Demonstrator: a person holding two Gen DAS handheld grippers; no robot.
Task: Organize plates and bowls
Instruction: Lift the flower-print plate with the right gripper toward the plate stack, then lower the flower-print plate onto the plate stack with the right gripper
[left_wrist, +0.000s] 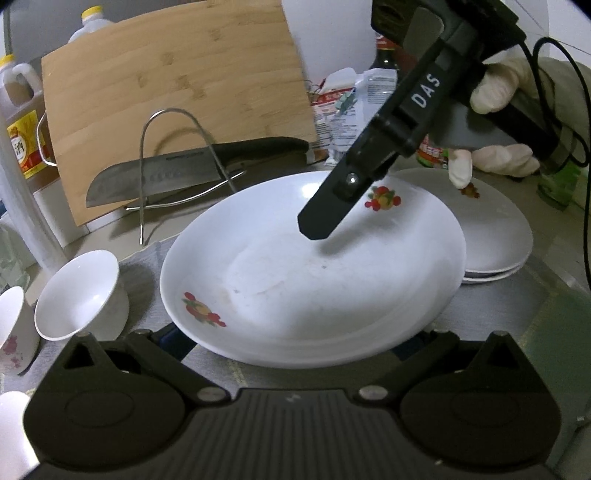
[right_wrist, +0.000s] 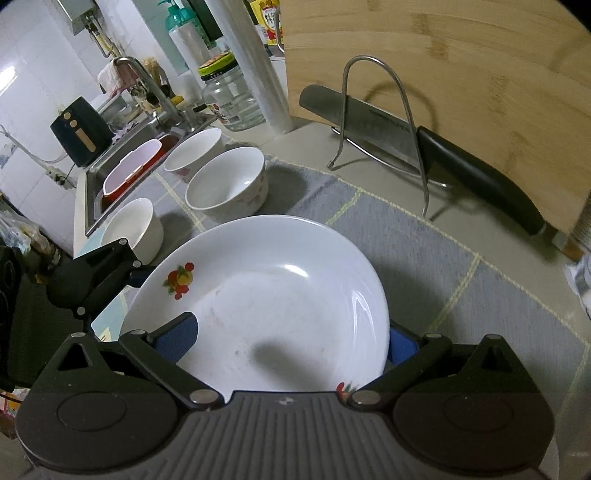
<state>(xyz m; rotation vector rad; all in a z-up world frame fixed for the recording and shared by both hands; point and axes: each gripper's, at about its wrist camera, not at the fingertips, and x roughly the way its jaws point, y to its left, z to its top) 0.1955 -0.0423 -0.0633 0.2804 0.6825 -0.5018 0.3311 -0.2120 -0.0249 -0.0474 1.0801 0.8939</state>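
A large white plate (left_wrist: 314, 273) with fruit decals fills the middle of both views, over the grey mat. My left gripper (left_wrist: 295, 328) is open at the plate's near rim, and the plate hides its fingers. My right gripper (right_wrist: 288, 332) is open and straddles the opposite rim: its left pad (right_wrist: 177, 336) lies over the plate (right_wrist: 266, 295) and the other pad sits behind the edge. One of its fingers (left_wrist: 319, 218) hovers above the plate's well, held by a gloved hand (left_wrist: 495, 88). I cannot tell what carries the plate. A stack of matching plates (left_wrist: 498, 236) sits to the right.
White bowls (right_wrist: 225, 181) stand in a cluster beside the sink (right_wrist: 110, 162), which holds a pink tub. A wire rack (left_wrist: 173, 162) with a big knife (left_wrist: 166, 177) stands before a leaning bamboo cutting board (left_wrist: 177, 92). Bottles, jars and packets line the back.
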